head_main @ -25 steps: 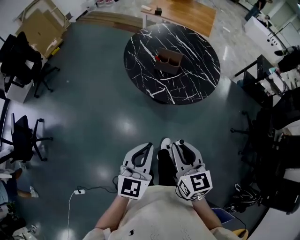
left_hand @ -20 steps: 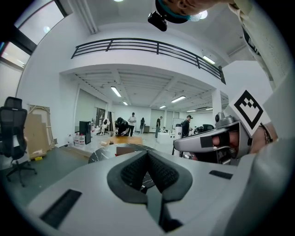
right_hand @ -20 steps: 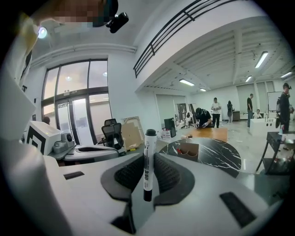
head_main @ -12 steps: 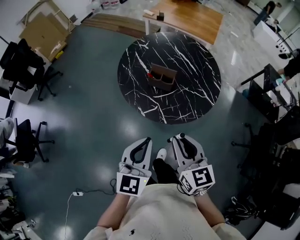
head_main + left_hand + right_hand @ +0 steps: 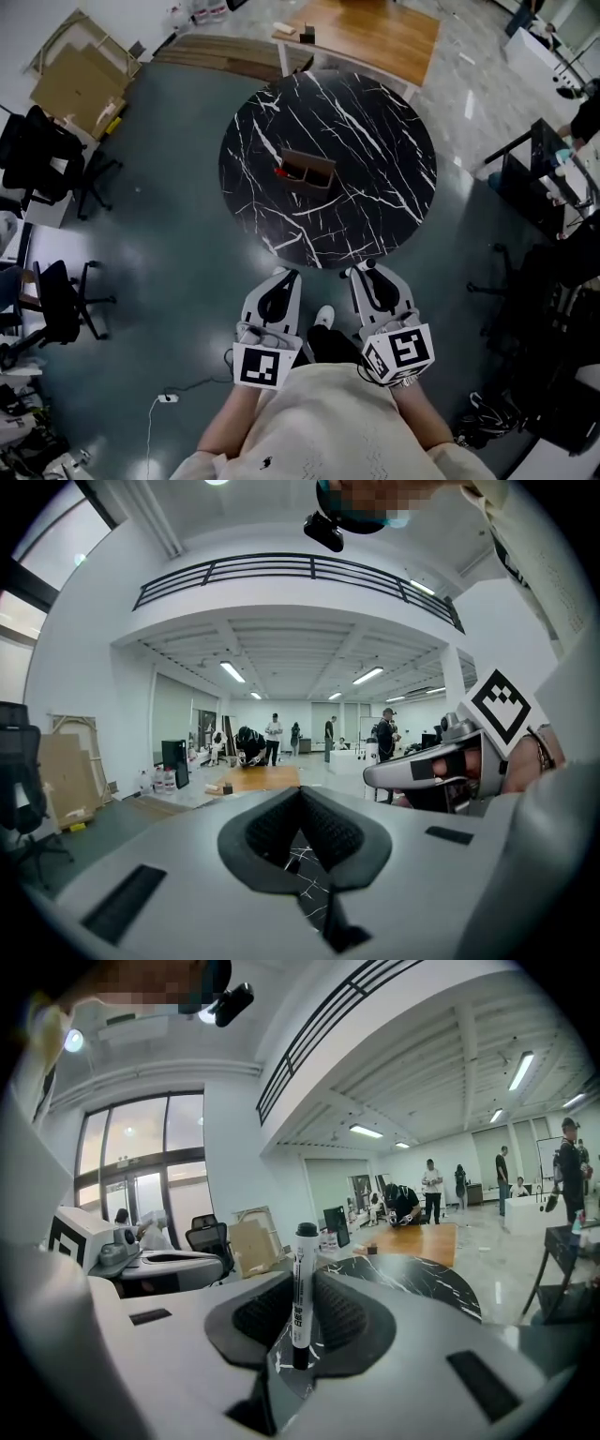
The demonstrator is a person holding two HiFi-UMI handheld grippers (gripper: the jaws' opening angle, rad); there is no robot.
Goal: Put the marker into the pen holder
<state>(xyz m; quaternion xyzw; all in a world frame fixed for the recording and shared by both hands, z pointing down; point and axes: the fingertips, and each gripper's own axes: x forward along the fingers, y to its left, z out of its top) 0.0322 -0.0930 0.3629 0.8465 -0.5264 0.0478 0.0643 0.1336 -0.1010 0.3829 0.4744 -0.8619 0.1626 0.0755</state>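
A brown pen holder stands near the middle of a round black marble table, with a small red thing at its left end. Both grippers are held close to the body, just short of the table's near edge. My right gripper is shut on a white marker with a black cap, which stands upright between the jaws. My left gripper is shut with nothing in it, its jaw tips meeting. The table's marble shows beyond the jaws in both gripper views.
A low wooden table stands behind the round table. Black office chairs and folded cardboard are at the left, dark desks at the right. A white cable lies on the floor. Several people stand far off.
The round table and pen holder have come nearer and lower in the head view as the person walked forward. Both grippers keep their pose, the marker still held.
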